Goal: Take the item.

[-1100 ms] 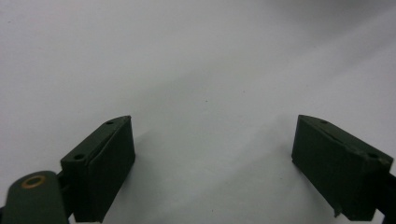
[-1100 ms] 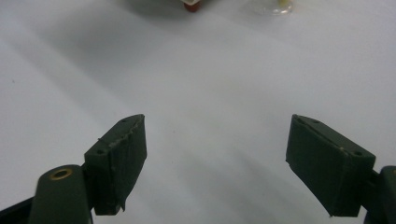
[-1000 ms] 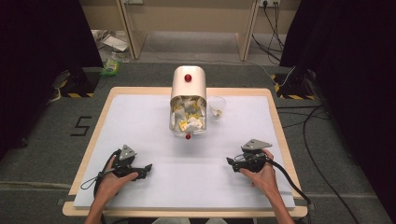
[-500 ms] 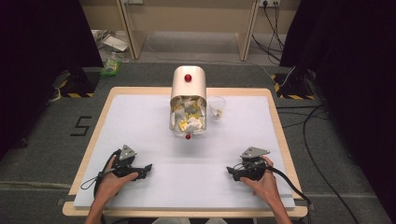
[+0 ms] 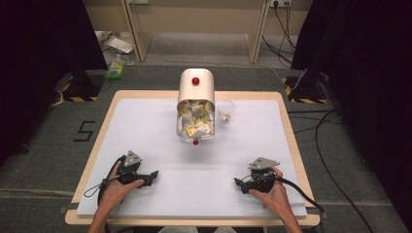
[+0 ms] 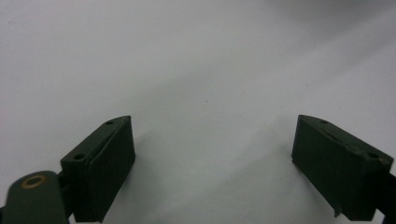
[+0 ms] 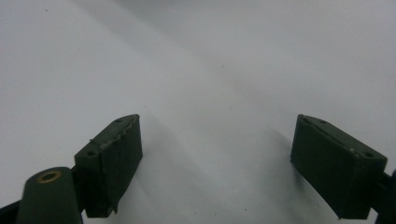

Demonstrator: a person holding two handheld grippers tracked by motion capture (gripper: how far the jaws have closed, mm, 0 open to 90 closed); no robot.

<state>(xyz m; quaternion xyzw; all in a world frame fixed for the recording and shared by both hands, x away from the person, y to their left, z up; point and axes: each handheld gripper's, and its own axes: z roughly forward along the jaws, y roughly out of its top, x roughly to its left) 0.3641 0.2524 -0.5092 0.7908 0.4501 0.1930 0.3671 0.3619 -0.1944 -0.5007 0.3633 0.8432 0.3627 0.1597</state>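
A cream rounded container (image 5: pixel 196 92) with a red knob (image 5: pixel 195 81) stands at the back middle of the white table top (image 5: pixel 141 126). Its lower front shows crumpled white and yellow pieces (image 5: pixel 195 124). A small clear cup (image 5: pixel 225 111) sits against its right side. My left gripper (image 5: pixel 154 174) rests near the front left, open, over bare white surface (image 6: pixel 212 120). Near the front right my right gripper (image 5: pixel 237 182) is open too. Its jaws have just been opening, with nothing between them (image 7: pixel 217 119). Both grippers point toward the table's middle.
The table's wooden rim (image 5: pixel 286 121) borders the white top. On the floor beyond lie a green item (image 5: pixel 115 68), papers and cables (image 5: pixel 335 145). Dark curtains stand at both sides.
My right gripper has slid slightly toward the front edge. The left gripper, the container and the cup have stayed put.
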